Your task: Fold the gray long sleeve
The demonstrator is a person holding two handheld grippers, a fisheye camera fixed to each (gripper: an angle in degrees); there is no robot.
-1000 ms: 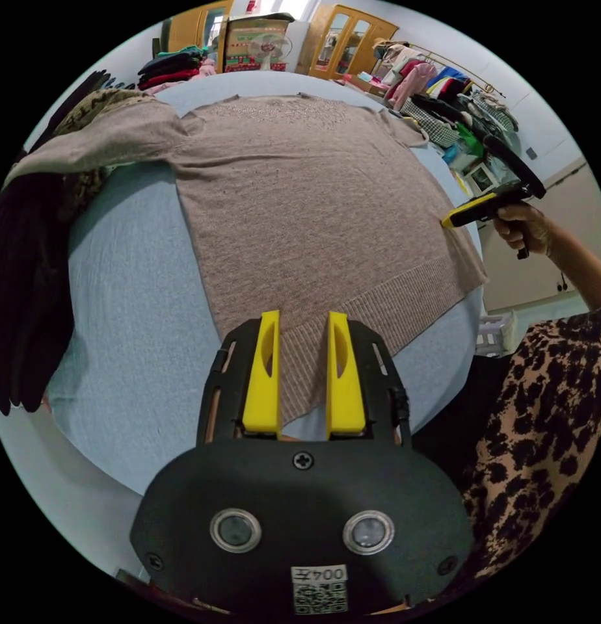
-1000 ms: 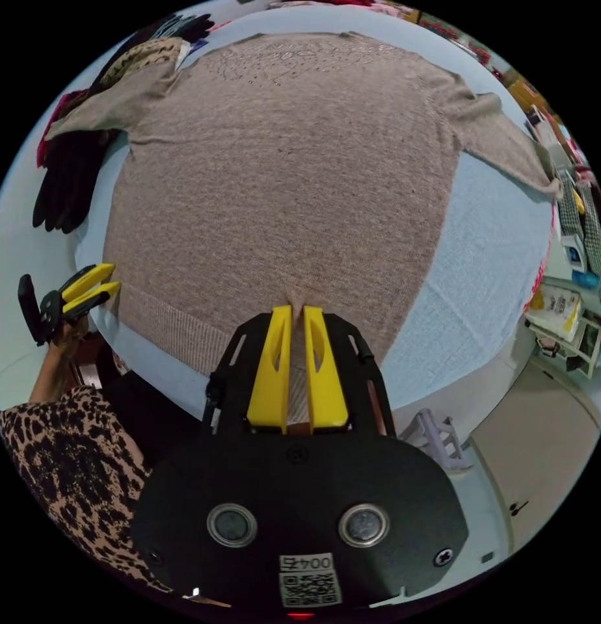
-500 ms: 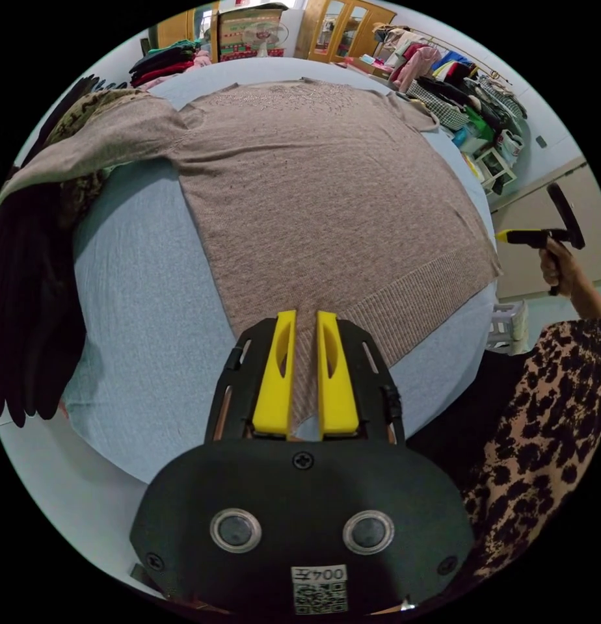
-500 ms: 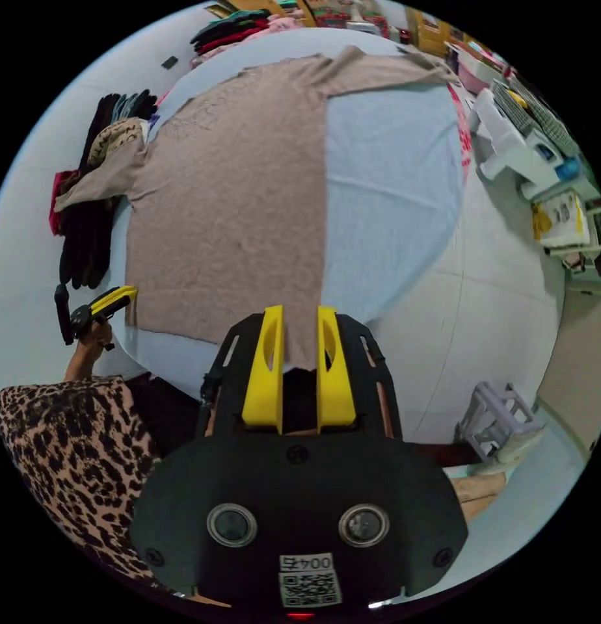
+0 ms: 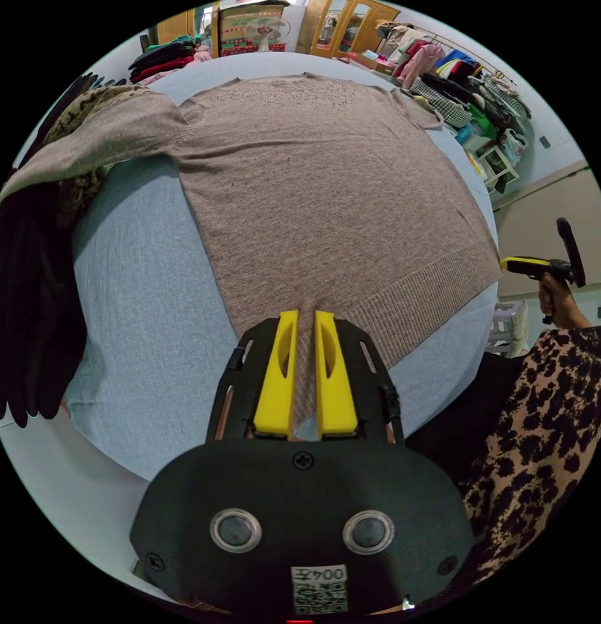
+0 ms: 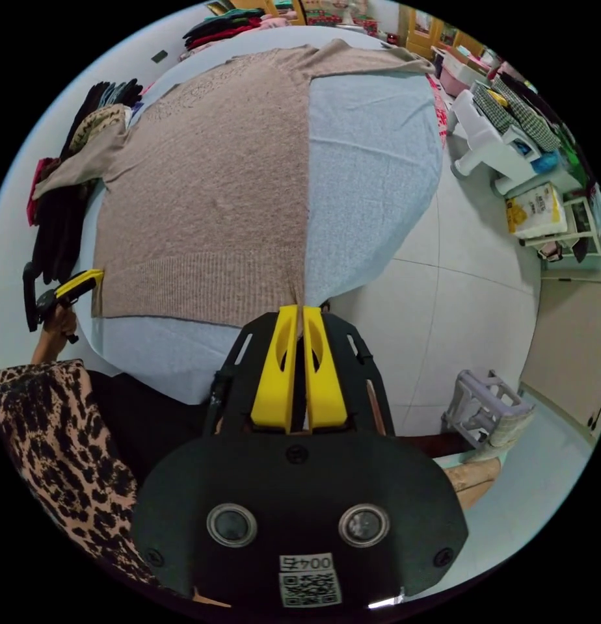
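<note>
Flat knit sweater [image 5: 326,188] — ribbed hem

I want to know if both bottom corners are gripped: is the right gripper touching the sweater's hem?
Touching. In the right gripper view, the right gripper has its jaws nearly closed on the bottom corner of the sweater, whose hem runs straight in between their tips.

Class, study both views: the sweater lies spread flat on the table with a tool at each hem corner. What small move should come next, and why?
Probably lift both hem corners together and carry them toward the neckline. The sweater lies flat and face up on the table, the left tool is closed on one corner of the ribbed hem, and the right tool looks closed on the other corner, so the fold seems ready to begin.
</note>
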